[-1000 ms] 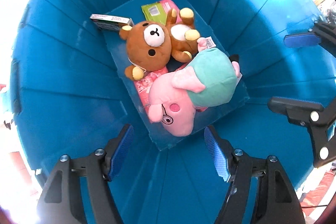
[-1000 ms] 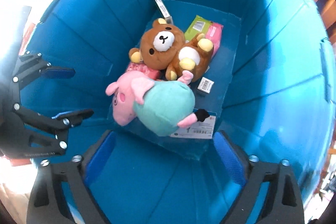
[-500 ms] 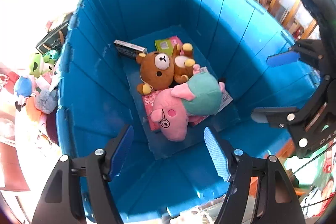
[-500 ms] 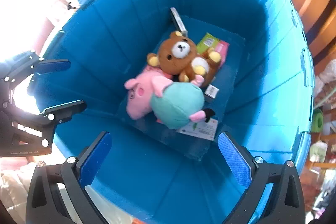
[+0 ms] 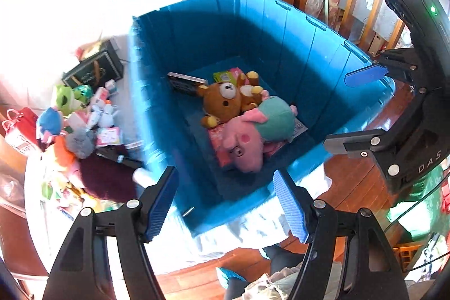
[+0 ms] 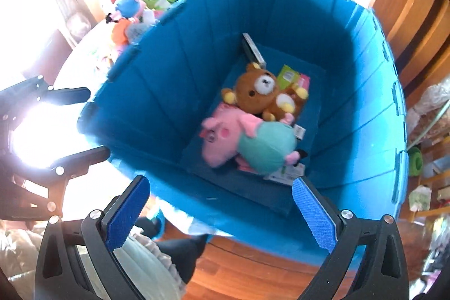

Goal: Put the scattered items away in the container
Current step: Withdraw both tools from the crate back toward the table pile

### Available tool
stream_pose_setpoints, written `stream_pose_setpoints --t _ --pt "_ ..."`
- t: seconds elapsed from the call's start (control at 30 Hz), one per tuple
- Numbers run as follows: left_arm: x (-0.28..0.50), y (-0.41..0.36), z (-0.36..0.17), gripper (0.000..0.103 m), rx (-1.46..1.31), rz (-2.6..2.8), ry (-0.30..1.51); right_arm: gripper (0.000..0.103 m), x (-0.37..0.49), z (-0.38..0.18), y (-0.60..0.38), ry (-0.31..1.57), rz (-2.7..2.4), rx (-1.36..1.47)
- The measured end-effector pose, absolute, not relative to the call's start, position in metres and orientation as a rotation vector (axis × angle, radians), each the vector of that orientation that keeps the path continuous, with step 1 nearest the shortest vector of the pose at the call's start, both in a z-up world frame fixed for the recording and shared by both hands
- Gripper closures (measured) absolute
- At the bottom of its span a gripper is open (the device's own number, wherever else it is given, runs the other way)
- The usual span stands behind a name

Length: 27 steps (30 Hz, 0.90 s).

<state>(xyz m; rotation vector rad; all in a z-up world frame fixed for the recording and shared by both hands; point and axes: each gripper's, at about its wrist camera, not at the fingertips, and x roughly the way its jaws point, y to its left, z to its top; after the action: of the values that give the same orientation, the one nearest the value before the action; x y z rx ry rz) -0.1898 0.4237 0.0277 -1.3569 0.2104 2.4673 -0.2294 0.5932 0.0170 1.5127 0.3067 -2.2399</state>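
Left gripper (image 5: 226, 203) and right gripper (image 6: 220, 211) are both held high, jaws spread wide and holding nothing.

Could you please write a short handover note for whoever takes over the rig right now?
Left gripper: open, empty, above the near rim of the blue bin.
Right gripper: open, empty, also above the bin.
Done: brown bear plush, pink pig plush, a flat box and some packets lie on the bin floor.
Left: the pile on the table beside the bin, including a green frog plush, a blue plush and a black box, is still outside.
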Motion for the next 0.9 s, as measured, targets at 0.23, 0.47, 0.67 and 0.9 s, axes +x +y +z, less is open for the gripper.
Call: stream_pose_setpoints --t 0.23,0.47,0.67,0.9 --pt "-0.135 0.329 0.027 0.034 -1.288 2.570 0.157 0.000 -0.184 0.031 0.515 0.283 -2.339 1.407" --pt "-0.106 0.241 0.028 0.034 -1.220 2.701 0.061 0.000 -0.158 0.042 0.433 0.260 -2.373 1.287" --pt "-0.113 0.184 0.016 0.034 -1.160 2.871 -0.061 0.000 -0.169 0.039 0.364 0.195 -2.414 1.099" --pt "-0.138 0.127 -0.019 0.034 -1.119 3.096 -0.153 0.000 -0.210 0.015 0.308 0.150 -2.399 0.950"
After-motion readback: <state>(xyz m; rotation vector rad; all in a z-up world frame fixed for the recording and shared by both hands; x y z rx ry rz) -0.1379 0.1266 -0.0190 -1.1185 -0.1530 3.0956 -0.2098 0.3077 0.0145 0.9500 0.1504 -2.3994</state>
